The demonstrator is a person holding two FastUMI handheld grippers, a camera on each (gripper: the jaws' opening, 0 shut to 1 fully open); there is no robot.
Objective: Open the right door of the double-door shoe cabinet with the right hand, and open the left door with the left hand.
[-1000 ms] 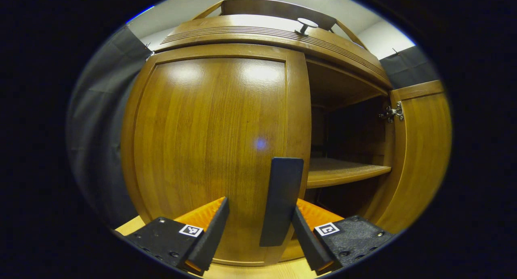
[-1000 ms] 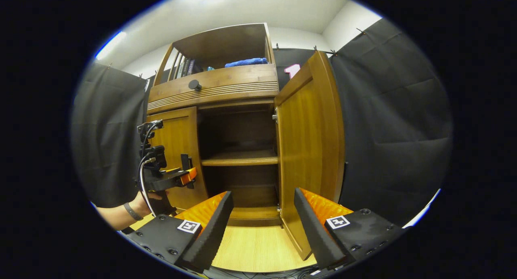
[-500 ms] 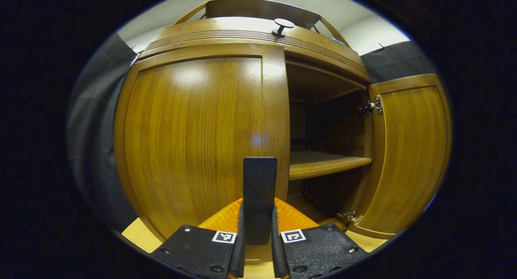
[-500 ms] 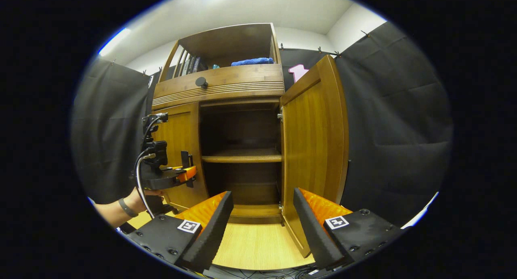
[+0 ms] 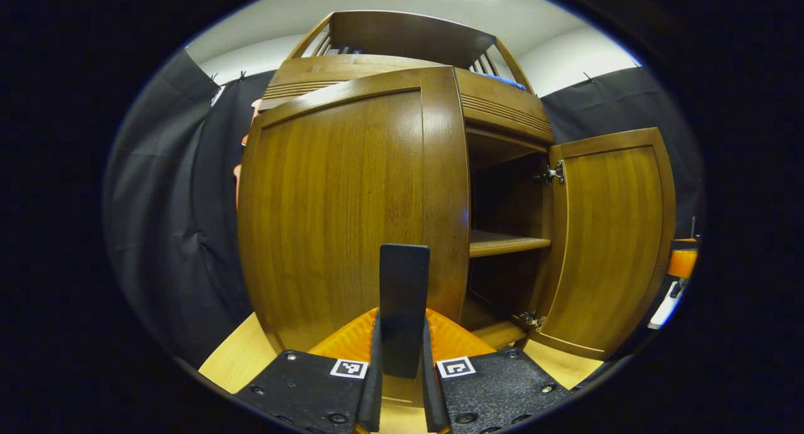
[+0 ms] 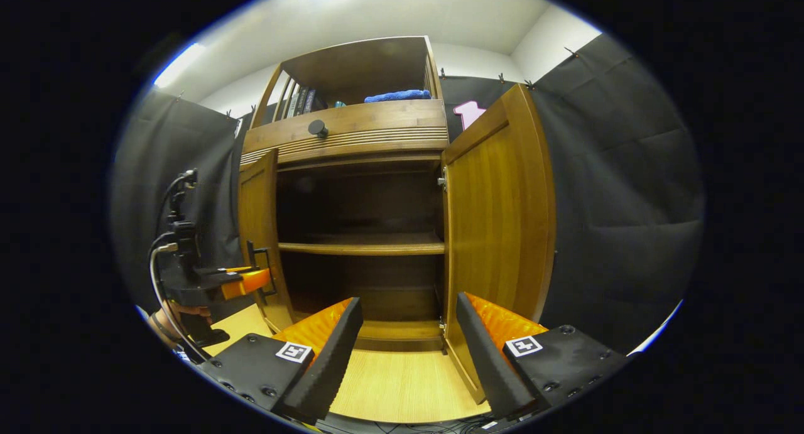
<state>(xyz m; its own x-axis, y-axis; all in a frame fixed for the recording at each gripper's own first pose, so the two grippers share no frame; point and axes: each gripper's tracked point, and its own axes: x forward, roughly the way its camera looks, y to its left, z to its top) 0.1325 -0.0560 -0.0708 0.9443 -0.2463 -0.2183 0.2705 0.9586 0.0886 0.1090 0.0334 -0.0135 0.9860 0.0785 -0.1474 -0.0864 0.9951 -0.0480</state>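
Left gripper (image 5: 400, 384) clamped on dark flat handle (image 5: 404, 308) of brown wooden left door (image 5: 352, 208), swung partly outward. Right gripper (image 6: 408, 346) spread wide, holding nothing, before open cabinet. Brown wooden right door (image 6: 496, 233) wide open.

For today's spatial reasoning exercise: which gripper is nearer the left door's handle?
Left. The left gripper is shut on the left door's handle, while the right gripper hangs open in front of the cabinet, away from it.
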